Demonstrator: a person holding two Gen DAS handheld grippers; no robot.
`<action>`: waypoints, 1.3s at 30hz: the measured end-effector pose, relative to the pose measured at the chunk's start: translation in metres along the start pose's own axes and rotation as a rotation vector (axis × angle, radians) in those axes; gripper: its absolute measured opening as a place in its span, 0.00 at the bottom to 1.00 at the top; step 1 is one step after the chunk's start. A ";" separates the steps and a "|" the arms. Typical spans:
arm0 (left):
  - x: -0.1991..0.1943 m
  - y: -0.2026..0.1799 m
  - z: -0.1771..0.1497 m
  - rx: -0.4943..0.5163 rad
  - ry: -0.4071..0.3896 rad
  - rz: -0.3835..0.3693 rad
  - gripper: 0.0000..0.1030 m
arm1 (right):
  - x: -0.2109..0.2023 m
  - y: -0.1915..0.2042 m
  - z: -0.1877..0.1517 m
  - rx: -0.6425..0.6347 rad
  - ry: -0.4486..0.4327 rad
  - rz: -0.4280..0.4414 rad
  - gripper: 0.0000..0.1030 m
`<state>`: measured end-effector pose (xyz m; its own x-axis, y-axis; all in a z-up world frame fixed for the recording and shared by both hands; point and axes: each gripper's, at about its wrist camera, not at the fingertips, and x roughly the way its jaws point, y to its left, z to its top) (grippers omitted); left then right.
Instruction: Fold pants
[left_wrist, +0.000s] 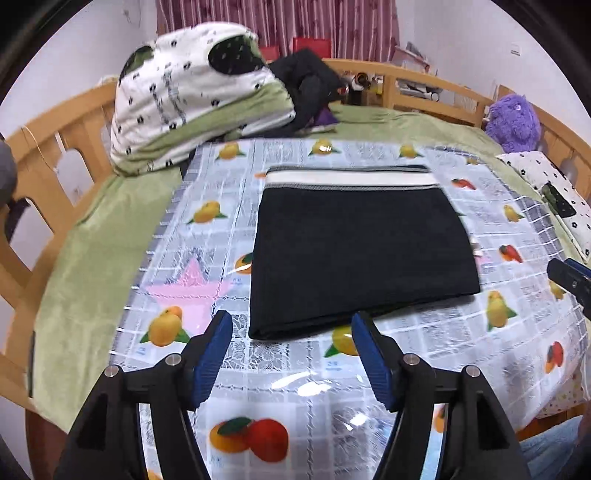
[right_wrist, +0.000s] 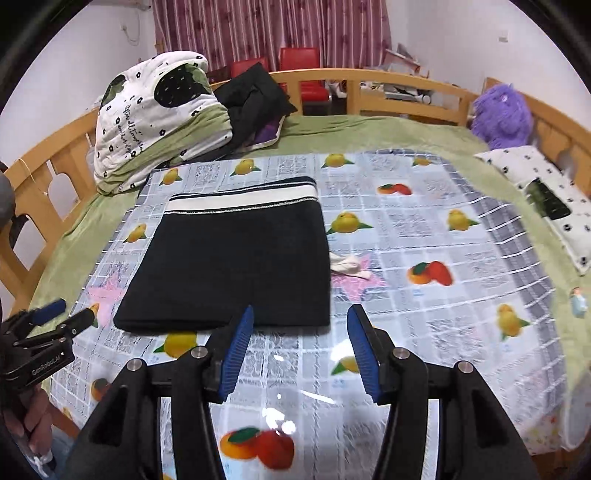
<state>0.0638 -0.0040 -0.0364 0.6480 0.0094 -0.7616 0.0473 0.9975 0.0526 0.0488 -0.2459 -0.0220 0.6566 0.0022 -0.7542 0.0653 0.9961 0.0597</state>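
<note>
The black pants (left_wrist: 362, 251) lie folded into a flat rectangle on the fruit-print plastic sheet (left_wrist: 207, 258), with the white-striped waistband at the far end. My left gripper (left_wrist: 291, 321) hovers above the near edge of the fold, open, with nothing between its blue pads. In the right wrist view the pants (right_wrist: 232, 266) sit left of centre. My right gripper (right_wrist: 302, 314) hangs over their near right corner, also open and holding nothing. The left gripper (right_wrist: 62, 314) shows at that view's left edge. The right gripper's tip (left_wrist: 569, 277) shows at the right edge of the left wrist view.
A small white cloth scrap (right_wrist: 349, 266) lies just right of the pants. A folded quilt (left_wrist: 192, 99) and dark clothes (left_wrist: 310, 88) are piled at the back left. A purple plush (right_wrist: 502, 114) and a pillow (right_wrist: 546, 199) lie at the right. A wooden rail (right_wrist: 369, 81) rings the green bedspread (left_wrist: 92, 251).
</note>
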 end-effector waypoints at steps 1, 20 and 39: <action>-0.008 -0.001 -0.001 -0.007 -0.005 0.002 0.66 | -0.012 0.000 0.000 0.006 -0.010 -0.012 0.53; -0.073 -0.012 -0.023 -0.046 -0.074 -0.022 0.77 | -0.080 0.004 -0.016 -0.041 -0.097 -0.082 0.94; -0.072 -0.004 -0.023 -0.071 -0.067 -0.011 0.77 | -0.079 0.015 -0.017 -0.070 -0.084 -0.085 0.94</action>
<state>-0.0005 -0.0068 0.0034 0.6975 -0.0037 -0.7165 0.0019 1.0000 -0.0032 -0.0150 -0.2297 0.0269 0.7120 -0.0867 -0.6968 0.0723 0.9961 -0.0501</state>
